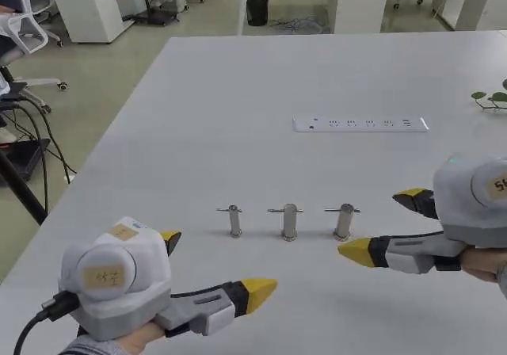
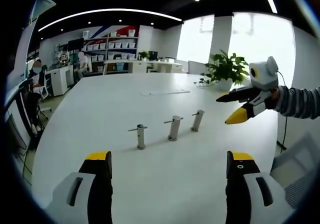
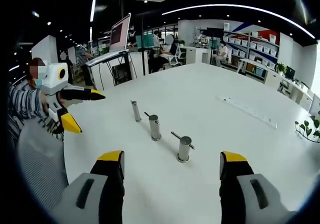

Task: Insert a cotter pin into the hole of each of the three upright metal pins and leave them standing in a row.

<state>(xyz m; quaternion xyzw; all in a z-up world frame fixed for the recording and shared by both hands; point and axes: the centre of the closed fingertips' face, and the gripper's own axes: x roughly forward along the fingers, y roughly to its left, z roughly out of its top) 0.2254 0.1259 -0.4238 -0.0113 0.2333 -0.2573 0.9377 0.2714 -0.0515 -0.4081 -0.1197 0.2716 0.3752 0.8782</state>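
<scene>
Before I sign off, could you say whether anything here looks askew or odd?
Nothing stands out: the left pin, middle pin and right pin stand upright in a row, each with a cotter pin through it. The left hand-held gripper and right hand-held gripper are open.

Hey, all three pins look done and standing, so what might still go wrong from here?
The right gripper hangs open with one yellow tip close beside the right pin; a sideways slip could topple it. All three stand free in a close row, so one falling might hit the middle pin. The cotter pins stick out and could snag a jaw.
</scene>
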